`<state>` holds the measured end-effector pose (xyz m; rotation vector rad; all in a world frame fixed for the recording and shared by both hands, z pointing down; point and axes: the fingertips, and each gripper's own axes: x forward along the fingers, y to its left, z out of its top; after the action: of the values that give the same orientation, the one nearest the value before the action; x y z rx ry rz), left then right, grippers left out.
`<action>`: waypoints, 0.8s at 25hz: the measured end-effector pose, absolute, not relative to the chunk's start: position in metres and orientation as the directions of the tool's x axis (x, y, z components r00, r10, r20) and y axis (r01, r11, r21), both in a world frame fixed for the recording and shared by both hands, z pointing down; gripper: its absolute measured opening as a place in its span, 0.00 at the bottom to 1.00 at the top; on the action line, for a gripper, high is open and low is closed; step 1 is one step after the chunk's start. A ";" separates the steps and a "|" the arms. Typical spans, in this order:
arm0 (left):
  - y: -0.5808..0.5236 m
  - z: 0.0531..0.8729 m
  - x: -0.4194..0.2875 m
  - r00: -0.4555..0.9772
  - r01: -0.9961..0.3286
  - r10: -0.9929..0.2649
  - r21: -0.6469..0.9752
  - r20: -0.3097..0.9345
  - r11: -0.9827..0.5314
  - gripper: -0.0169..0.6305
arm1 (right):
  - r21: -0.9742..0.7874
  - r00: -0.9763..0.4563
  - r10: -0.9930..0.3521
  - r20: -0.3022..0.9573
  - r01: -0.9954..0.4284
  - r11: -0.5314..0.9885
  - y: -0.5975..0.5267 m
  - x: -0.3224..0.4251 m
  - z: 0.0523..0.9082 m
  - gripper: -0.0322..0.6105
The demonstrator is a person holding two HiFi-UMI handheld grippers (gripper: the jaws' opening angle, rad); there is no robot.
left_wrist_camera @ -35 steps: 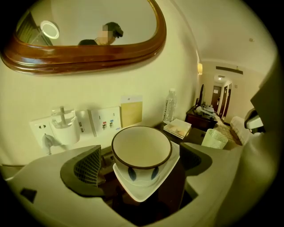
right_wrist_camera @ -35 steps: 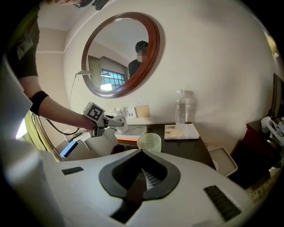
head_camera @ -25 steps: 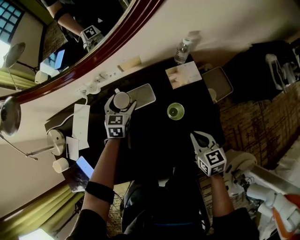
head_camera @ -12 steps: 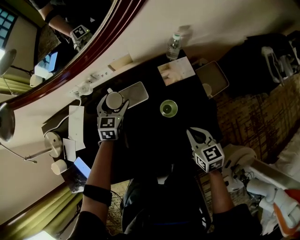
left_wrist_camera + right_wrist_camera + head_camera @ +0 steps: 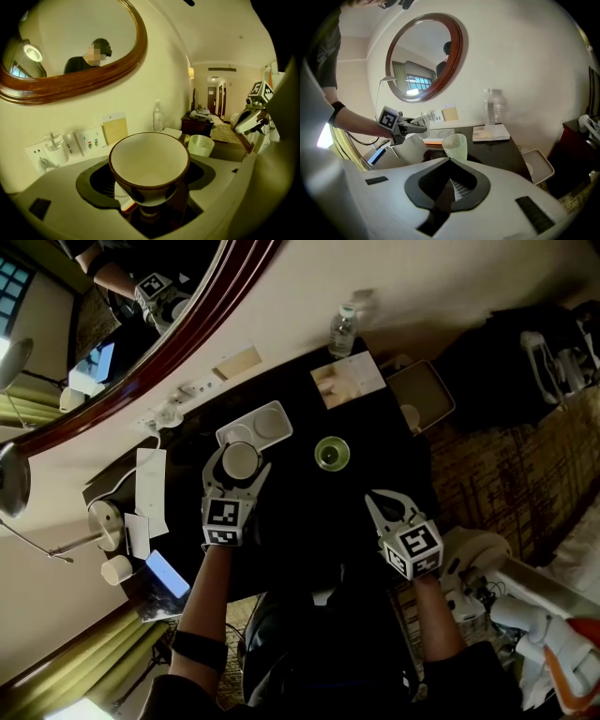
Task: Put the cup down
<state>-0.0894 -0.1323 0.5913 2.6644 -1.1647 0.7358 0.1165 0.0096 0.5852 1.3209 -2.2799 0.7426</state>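
A white cup with a brown rim (image 5: 241, 461) stands upright between the jaws of my left gripper (image 5: 240, 457), which is shut on it. The jaws have just been closing a little around it. In the left gripper view the cup (image 5: 149, 161) fills the gap of that gripper (image 5: 151, 187) and hangs above the dark table (image 5: 309, 512). It is just in front of a white tray (image 5: 267, 423). My right gripper (image 5: 389, 507) is shut and holds nothing, near the table's front right. In the right gripper view its closed tips (image 5: 450, 160) point at a green glass (image 5: 455, 146).
The green glass (image 5: 331, 453) stands mid-table, right of the cup. A water bottle (image 5: 342, 330) and a booklet (image 5: 346, 381) sit at the back. A second tray (image 5: 419, 396) lies off the right edge. A lamp (image 5: 108, 519), papers and a phone (image 5: 169, 573) crowd the left. A round mirror (image 5: 141, 343) hangs behind.
My left gripper has drawn back from the white tray towards me with the cup in it, and the tray now shows uncovered. The right gripper has stayed put.
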 end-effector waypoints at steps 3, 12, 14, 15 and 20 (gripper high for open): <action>-0.111 0.599 -0.079 0.600 -0.700 -0.625 -0.050 0.499 -0.712 0.64 | -0.246 -0.482 -0.658 0.579 -0.872 0.422 0.009 0.116 0.586 0.07; -0.075 0.622 -0.051 0.610 -0.708 -0.596 0.020 0.523 -0.706 0.64 | -0.244 -0.491 -0.646 0.584 -0.866 0.437 0.015 0.122 0.588 0.07; -0.073 0.629 -0.045 0.613 -0.703 -0.589 0.023 0.526 -0.710 0.64 | -0.244 -0.493 -0.641 0.588 -0.864 0.441 0.018 0.122 0.589 0.07; -0.071 0.633 -0.042 0.614 -0.700 -0.585 0.022 0.530 -0.714 0.64 | -0.244 -0.495 -0.640 0.588 -0.863 0.443 0.019 0.123 0.589 0.07; -0.062 0.651 -0.033 0.607 -0.687 -0.567 0.010 0.557 -0.727 0.64 | -0.239 -0.490 -0.645 0.587 -0.865 0.441 0.025 0.130 0.591 0.07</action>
<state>-0.0332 -0.0615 0.6509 2.6109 -1.0346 0.7893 0.1299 0.0252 0.5911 1.2763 -2.2862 0.7294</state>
